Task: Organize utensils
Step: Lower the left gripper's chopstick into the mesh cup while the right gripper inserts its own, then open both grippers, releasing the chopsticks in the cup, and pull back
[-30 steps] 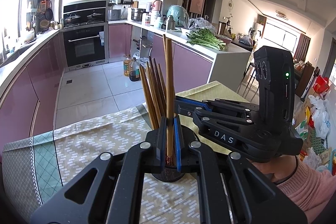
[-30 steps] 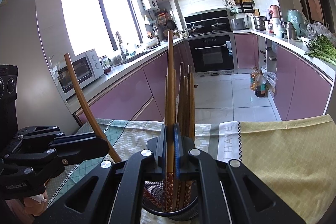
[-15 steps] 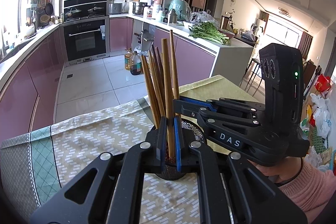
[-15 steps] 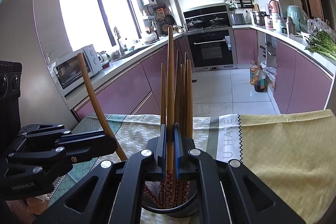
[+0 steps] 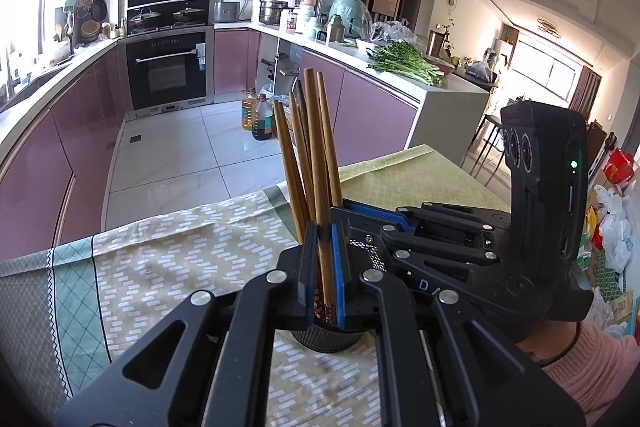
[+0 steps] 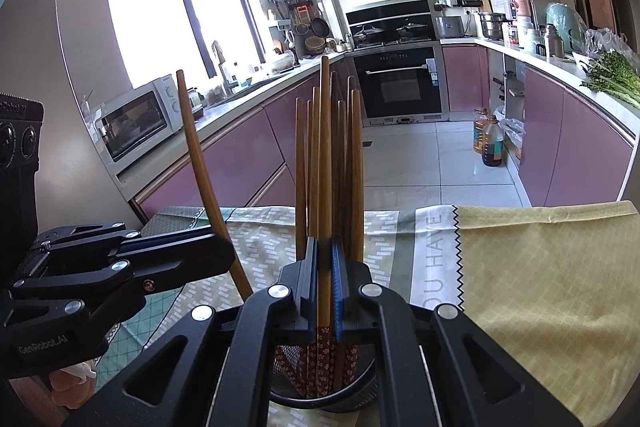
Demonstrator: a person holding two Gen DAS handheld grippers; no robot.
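Observation:
A black mesh holder [image 6: 324, 393] stands on the table and holds several wooden chopsticks [image 6: 352, 167]. My right gripper [image 6: 324, 291] is shut on one upright chopstick [image 6: 325, 147] whose patterned lower end is inside the holder. My left gripper [image 5: 325, 267] is shut on another chopstick [image 5: 320, 155], held upright just above the holder [image 5: 326, 337]. In the right wrist view the left gripper [image 6: 224, 255] comes in from the left with its chopstick [image 6: 196, 155] leaning. In the left wrist view the right gripper [image 5: 440, 239] crosses from the right.
The table carries a patterned green and yellow cloth [image 5: 168, 259] and a plain yellow cloth [image 6: 540, 267]. Behind are pink kitchen cabinets [image 5: 60, 131], an oven [image 5: 168, 71], oil bottles [image 5: 258, 115] on the floor and a counter with greens [image 5: 404, 61].
Both grippers have come lower over the holder, each with its chopstick. The right gripper's chopstick has sunk deeper into the holder. The left gripper has moved nearer the holder.

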